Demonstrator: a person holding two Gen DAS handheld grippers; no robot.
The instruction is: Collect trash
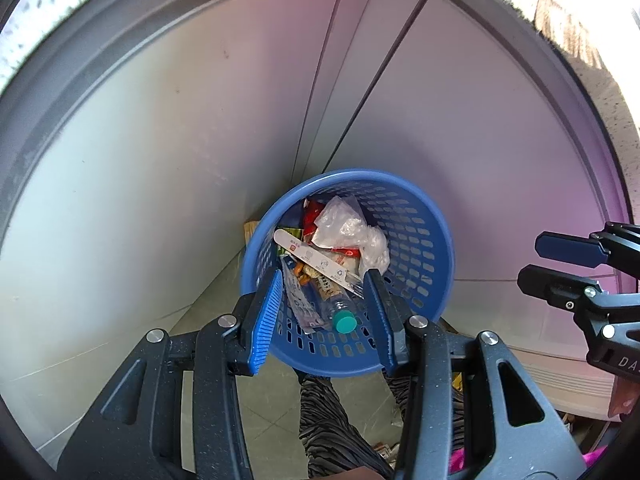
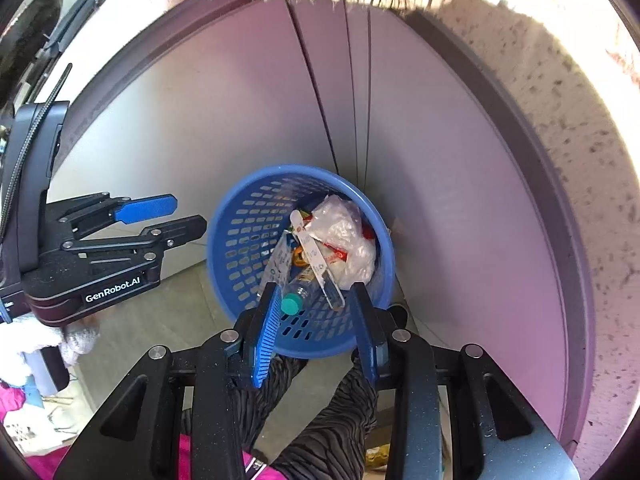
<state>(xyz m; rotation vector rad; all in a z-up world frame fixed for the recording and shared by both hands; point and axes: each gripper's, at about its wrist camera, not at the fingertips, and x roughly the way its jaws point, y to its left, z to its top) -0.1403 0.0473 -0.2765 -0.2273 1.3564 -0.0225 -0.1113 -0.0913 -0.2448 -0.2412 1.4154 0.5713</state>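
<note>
A blue perforated waste basket stands on the floor in a corner; it also shows in the right wrist view. It holds a crumpled clear plastic bag, a long white wrapper, snack wrappers and a clear bottle with a teal cap, the cap also showing in the right wrist view. My left gripper is open and empty above the basket. My right gripper is open and empty above it too, and appears at the right edge of the left wrist view.
Pale cabinet panels meet in a corner behind the basket. A speckled counter edge runs above. The person's striped trouser legs stand below the grippers on a tiled floor.
</note>
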